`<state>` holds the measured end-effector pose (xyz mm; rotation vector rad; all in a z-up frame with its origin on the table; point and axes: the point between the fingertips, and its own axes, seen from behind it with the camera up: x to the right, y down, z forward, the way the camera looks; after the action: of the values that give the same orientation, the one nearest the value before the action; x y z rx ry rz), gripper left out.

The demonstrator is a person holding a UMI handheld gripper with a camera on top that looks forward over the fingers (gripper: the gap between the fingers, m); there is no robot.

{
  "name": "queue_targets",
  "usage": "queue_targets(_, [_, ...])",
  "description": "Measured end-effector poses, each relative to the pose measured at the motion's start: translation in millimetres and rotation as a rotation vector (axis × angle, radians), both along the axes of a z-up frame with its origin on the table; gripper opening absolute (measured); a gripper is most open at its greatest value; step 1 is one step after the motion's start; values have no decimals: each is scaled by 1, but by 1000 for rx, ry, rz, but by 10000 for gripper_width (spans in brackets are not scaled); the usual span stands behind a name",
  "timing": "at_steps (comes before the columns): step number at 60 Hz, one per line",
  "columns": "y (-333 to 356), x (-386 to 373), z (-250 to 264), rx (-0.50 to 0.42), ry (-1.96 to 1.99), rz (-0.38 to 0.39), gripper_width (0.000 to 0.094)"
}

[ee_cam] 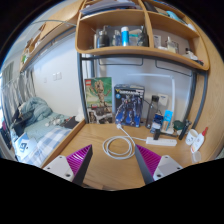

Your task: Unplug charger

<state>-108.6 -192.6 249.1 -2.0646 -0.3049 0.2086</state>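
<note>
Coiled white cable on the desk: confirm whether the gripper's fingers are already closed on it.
No: the gripper is open, and the coiled white cable lies on the desk just ahead of the fingers, untouched.

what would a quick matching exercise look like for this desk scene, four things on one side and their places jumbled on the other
Things:
1. coiled white cable
2. white power strip
3. wooden wall shelf
4. grey pillow

Places:
A. high above the desk, holding small items
B. on the bed beside the desk
C. on the desk just ahead of the open gripper
D. on the desk beyond the cable, below the standing boxes

Pairs: 1-C, 2-D, 3-A, 4-B
</note>
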Motion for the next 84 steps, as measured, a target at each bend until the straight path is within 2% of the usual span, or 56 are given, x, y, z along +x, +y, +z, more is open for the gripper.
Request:
queue_targets(7, [10, 24, -50, -50, -27, -20, 859])
queue_targets(21, [52, 115, -154, -129, -65, -164, 860])
queue_targets(29, [109, 162, -184, -116, -75, -222, 853])
queue_targets(40, [207, 187, -207, -83, -57, -228, 856])
queue_targets(44, [241, 190, -209, -60, -47, -227, 829])
queue_targets(56, [310, 188, -205, 21, -28, -198, 638])
queue_targets(58, [316, 188, -204, 36, -31, -198, 553])
queue_targets(59, [320, 189, -204, 43, -31, -201, 543])
queue_targets(61, [325, 190, -205, 49, -36, -204, 436])
queue_targets(64, [331, 192, -208, 46, -42, -206, 410])
queue_targets(67, [333, 190, -208, 50, -35, -211, 235])
queue_targets(76, [333, 194, -210, 29, -10, -270, 141])
queue_targets(80, [333, 194, -212, 15, -39, -266, 113])
queue_targets(84, [334, 193, -206, -38, -32, -251, 83])
